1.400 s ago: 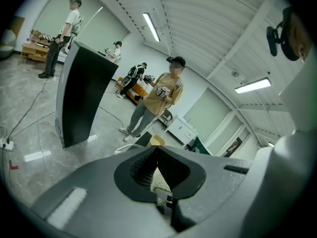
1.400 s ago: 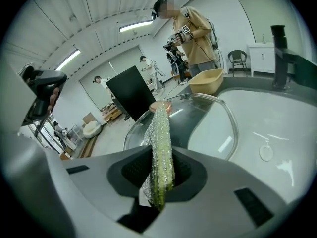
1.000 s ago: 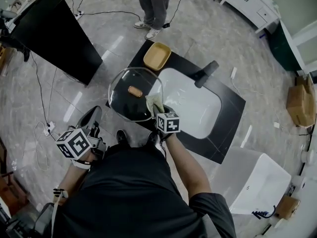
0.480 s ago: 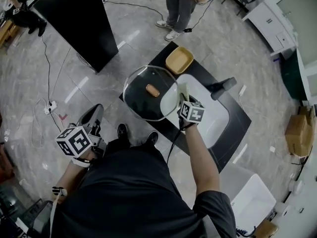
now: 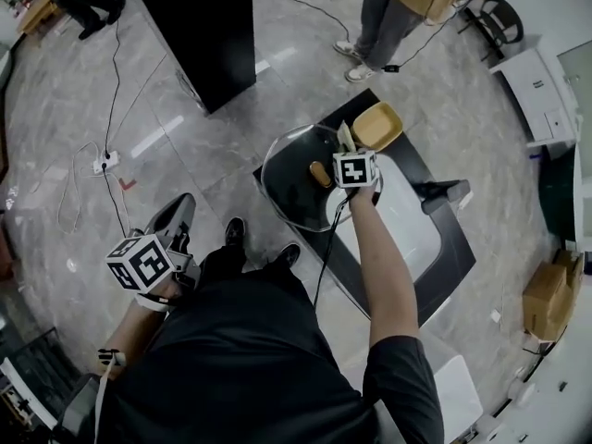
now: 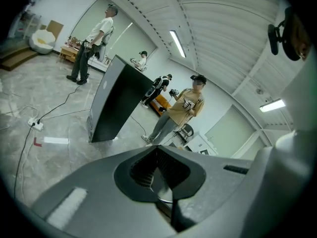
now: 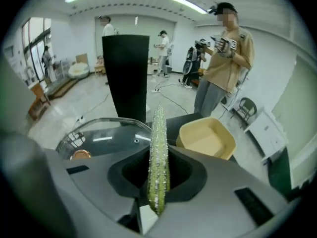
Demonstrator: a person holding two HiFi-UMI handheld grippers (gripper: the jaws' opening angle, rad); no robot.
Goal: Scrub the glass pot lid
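Right hand-held gripper [image 5: 348, 151] clenched on one sponge [image 7: 158, 152] by one glass lid [image 5: 291, 178]; left hand-held gripper [image 5: 171, 229] closed.

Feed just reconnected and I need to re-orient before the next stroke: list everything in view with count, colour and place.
glass pot lid: one, clear with a brown knob, on the black counter, overlapping the sink's edge
scrub pad: one, green, upright between the right gripper's jaws
tray: one, tan, on the counter beyond the lid
sink: one, white, set in the counter
faucet: one, black, beside the sink
panel: one, black, standing on the floor
bystander: one nearby, tan top, beyond the counter
power strip: one, white, on the floor
left gripper: grey, jaws together, empty, low at the person's side
right gripper: grey, shut on the scrub pad, over the lid
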